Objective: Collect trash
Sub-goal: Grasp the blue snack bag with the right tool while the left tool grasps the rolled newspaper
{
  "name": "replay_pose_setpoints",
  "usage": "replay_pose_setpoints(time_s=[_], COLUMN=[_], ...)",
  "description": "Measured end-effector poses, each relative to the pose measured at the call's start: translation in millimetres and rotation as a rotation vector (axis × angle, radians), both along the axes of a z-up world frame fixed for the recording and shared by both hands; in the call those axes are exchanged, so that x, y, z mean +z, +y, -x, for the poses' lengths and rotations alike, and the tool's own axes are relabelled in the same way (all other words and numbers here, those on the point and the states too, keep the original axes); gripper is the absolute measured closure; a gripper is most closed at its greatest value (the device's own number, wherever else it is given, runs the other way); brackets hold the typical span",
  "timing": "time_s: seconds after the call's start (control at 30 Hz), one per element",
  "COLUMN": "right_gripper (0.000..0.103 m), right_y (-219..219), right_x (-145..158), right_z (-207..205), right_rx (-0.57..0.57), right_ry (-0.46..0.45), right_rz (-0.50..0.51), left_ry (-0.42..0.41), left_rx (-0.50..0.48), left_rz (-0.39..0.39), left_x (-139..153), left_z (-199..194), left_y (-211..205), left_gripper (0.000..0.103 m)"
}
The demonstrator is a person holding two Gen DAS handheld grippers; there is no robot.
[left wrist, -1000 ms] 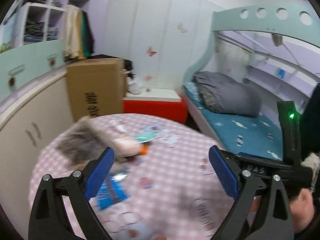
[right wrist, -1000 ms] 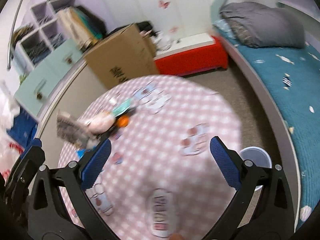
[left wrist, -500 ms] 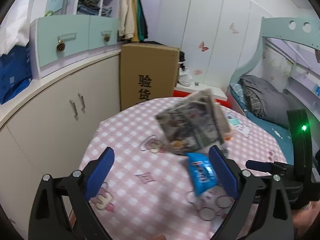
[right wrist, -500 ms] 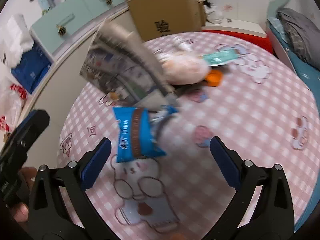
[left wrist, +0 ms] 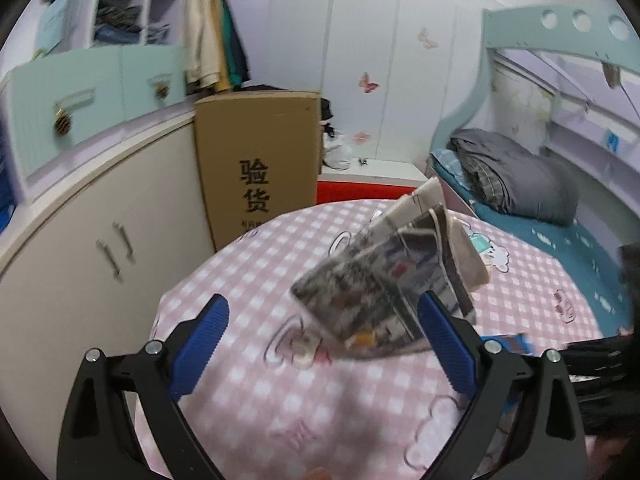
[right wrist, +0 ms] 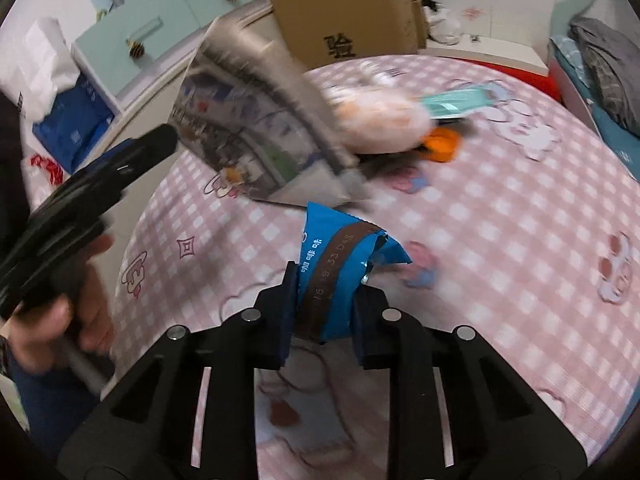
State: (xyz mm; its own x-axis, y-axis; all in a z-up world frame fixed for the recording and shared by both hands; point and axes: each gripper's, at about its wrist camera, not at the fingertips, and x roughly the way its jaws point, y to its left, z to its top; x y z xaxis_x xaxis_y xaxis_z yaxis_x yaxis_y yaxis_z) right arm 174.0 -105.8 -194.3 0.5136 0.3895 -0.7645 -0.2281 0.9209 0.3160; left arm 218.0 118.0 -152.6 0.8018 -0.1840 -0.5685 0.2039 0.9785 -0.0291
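Observation:
My right gripper (right wrist: pixel 324 280) is shut on a blue snack wrapper (right wrist: pixel 340 264) over the pink checked round table (right wrist: pixel 520 220). A folded newspaper (right wrist: pixel 256 128) stands propped behind it, also in the left wrist view (left wrist: pixel 392 280). Behind the paper lie a pinkish bag (right wrist: pixel 376 120), a green face mask (right wrist: pixel 460 100) and an orange scrap (right wrist: pixel 442 146). My left gripper (left wrist: pixel 324 340) is open and empty, just short of the newspaper; its body shows at the left of the right wrist view (right wrist: pixel 88 184). The wrapper's edge shows in the left wrist view (left wrist: pixel 508 342).
A tall cardboard box (left wrist: pixel 256 168) stands behind the table by white cabinets (left wrist: pixel 80 260). A bunk bed with a grey duvet (left wrist: pixel 520 184) is on the right. A red low bench (left wrist: pixel 360 192) is at the back.
My right gripper has closed on the blue wrapper, which was lying flat on the table. My left gripper has swung a little to the right, toward the newspaper.

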Motion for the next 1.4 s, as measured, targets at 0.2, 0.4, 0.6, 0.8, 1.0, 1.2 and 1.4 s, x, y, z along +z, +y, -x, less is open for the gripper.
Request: replay_pose_setpoints(time_s=[0.2,0.4,0.6,0.8,1.0,1.2,1.4], right_gripper=[0.08,0.08,0.08,0.08,0.08,0.08,0.08], right_y=[-49,-78,-92,-98,-109,-120,-146], right_x=[13,15,11,11,12,17,27], right_z=[9,11,12,19,24,29,35], right_rx=[-0.081,-0.132,-0.149,-0.156,-0.182,-0.204,-0.246], right_ry=[-0.022,-0.03,-0.023,-0.025,-0.03,-0.046,-0.077], right_rz=[-0.034,-0.068,-0.096,-0.104,-0.106,-0.109,-0.13], left_ry=[-0.007,-0.056,-0.066,-0.023,0.053,0.028,-0.021], left_rx=[-0.187,-0.251,-0.302,-0.392,-0.489,-0.474,-0.453], left_rz=[0.08,0.021,-0.081,-0.104,-0.108,-0.036,0.022], left_x=[-3,9,8,-3,-12,-3,25], left_z=[-23,-1,20,12,15,37,58], left_y=[-8,-24,-40,-51,-67,-76,-90], left_gripper=[0.01,0.059,0.048,0.035,0.092,0.094,0.094])
